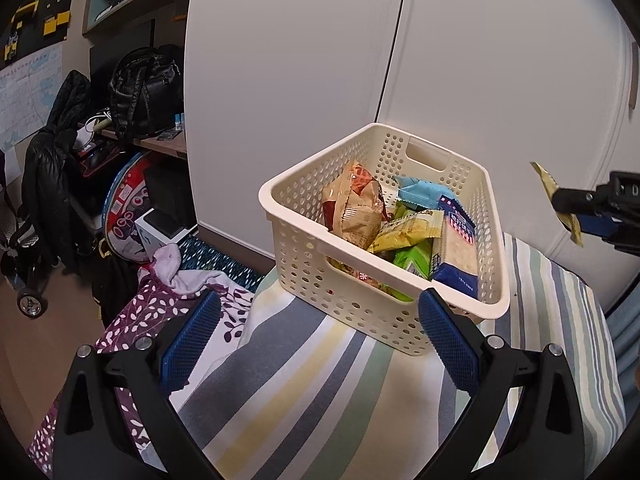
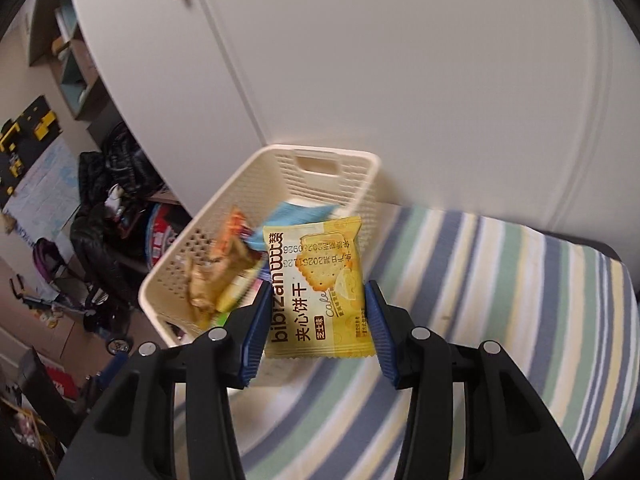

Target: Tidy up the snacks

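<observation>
Centrally, cream basket [image 1: 496,264] on striped bedding [image 2: 500,280], already holding several snack packets. Ahead-left of right gripper [image 2: 316,312]: basket opening, nearer this gripper than left gripper [image 1: 320,316], spread wide and empty. Clamped by right gripper: yellow biscuit packet [image 2: 316,280], long axis pointing forward.

The yellow biscuit packet [image 2: 316,288] reads "bibizan" with Chinese characters "夹心饼干" below it, a cursive word beginning "Cale", and a printed date line where "20251123" and "20260925" appear, partly faint. The blue cracker pack [image 1: 456,248] in the basket carries print too small to read.
</observation>
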A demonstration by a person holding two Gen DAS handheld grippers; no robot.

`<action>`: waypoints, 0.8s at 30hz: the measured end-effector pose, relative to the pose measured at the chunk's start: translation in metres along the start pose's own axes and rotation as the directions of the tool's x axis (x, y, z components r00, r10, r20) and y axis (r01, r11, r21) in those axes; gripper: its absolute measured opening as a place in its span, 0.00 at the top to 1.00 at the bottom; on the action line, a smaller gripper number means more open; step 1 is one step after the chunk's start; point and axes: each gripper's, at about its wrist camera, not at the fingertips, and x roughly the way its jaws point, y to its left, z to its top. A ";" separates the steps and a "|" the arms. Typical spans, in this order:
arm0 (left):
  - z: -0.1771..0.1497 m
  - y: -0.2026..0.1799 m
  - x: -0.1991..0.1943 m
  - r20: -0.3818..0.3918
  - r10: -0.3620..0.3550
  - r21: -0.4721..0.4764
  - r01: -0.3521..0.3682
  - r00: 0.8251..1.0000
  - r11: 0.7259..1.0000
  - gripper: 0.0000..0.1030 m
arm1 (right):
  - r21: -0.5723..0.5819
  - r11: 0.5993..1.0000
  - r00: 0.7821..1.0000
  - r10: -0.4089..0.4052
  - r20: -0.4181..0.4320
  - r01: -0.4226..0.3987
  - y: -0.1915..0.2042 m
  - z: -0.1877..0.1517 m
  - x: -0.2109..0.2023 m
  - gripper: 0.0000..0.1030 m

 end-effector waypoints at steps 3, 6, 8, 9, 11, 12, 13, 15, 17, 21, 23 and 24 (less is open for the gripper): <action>0.000 -0.003 -0.002 0.006 -0.004 0.006 0.004 1.000 1.000 0.03 | -0.027 0.999 1.000 0.019 -0.007 -0.019 0.025 0.006 0.010 0.55; -0.001 -0.006 -0.004 0.010 -0.009 0.018 0.009 1.000 1.000 0.03 | -0.053 0.998 0.999 0.024 -0.026 -0.025 0.047 0.010 0.025 0.55; -0.001 -0.007 -0.005 0.013 -0.010 0.023 0.010 1.000 1.000 0.03 | -0.063 0.998 0.999 0.018 -0.042 -0.021 0.058 0.011 0.036 0.55; 0.000 -0.007 -0.005 0.015 -0.009 0.023 0.008 1.000 1.000 0.03 | -0.068 0.997 0.999 0.016 -0.051 -0.019 0.063 0.012 0.042 0.55; 0.000 -0.007 -0.007 0.022 -0.010 0.024 0.009 1.000 1.000 0.03 | -0.088 0.996 0.998 -0.002 -0.060 -0.003 0.072 0.012 0.052 0.55; 0.000 -0.007 -0.008 0.024 -0.011 0.023 0.010 1.000 1.000 0.03 | -0.096 0.995 0.998 -0.010 -0.064 0.004 0.074 0.012 0.057 0.54; 0.001 -0.007 -0.008 0.024 -0.013 0.022 0.013 1.000 1.000 0.03 | -0.098 0.995 0.997 -0.016 -0.071 0.009 0.077 0.012 0.061 0.53; 0.001 -0.007 -0.008 0.022 -0.021 0.019 0.021 1.000 1.000 0.03 | -0.098 0.995 0.996 -0.019 -0.084 0.011 0.080 0.010 0.067 0.52; 0.000 -0.007 -0.008 0.020 -0.026 0.021 0.026 0.999 0.999 0.03 | -0.102 0.995 0.996 -0.023 -0.088 0.014 0.082 0.008 0.070 0.51; 0.000 -0.008 -0.010 0.023 -0.035 0.024 0.034 0.999 0.999 0.03 | -0.107 0.994 0.995 -0.035 -0.093 0.025 0.083 0.003 0.072 0.51; 0.000 -0.009 -0.010 0.025 -0.036 0.026 0.036 0.999 0.999 0.03 | -0.103 0.994 0.995 -0.038 -0.094 0.028 0.081 0.001 0.071 0.51; 0.000 -0.009 -0.011 0.025 -0.037 0.026 0.037 0.999 0.999 0.03 | -0.102 0.994 0.995 -0.039 -0.093 0.029 0.080 0.000 0.070 0.51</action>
